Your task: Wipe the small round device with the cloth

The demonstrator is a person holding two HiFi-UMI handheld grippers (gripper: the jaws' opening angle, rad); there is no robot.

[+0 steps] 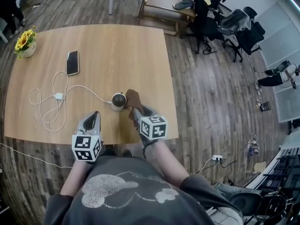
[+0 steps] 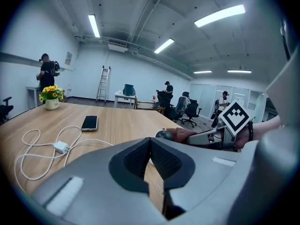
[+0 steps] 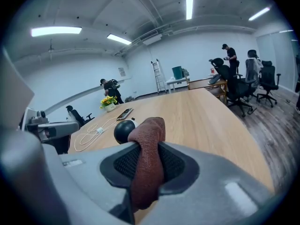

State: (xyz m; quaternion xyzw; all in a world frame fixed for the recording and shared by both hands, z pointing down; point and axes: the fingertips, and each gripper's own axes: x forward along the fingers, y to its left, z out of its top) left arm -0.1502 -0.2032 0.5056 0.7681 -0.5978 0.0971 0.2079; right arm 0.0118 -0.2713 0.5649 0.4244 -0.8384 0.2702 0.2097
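The small round device [image 1: 118,101], white with a dark dome, stands near the table's front edge on a white cable. My right gripper [image 1: 136,113] is shut on a brown cloth [image 1: 133,99], whose free end rises just right of the device, close beside it. In the right gripper view the cloth [image 3: 147,161] fills the jaws and the device [image 3: 124,131] sits just past it to the left. My left gripper [image 1: 93,119] hovers at the table edge left of the device, shut with nothing in it. The left gripper view shows the device [image 2: 163,135] ahead, with the cloth [image 2: 182,135] beside it.
A wooden table [image 1: 117,50] carries a black phone [image 1: 72,62], a looped white cable with charger [image 1: 58,96] and a pot of yellow flowers [image 1: 26,42] at the far left corner. Office chairs [image 1: 234,27] and another desk stand beyond on the wood floor.
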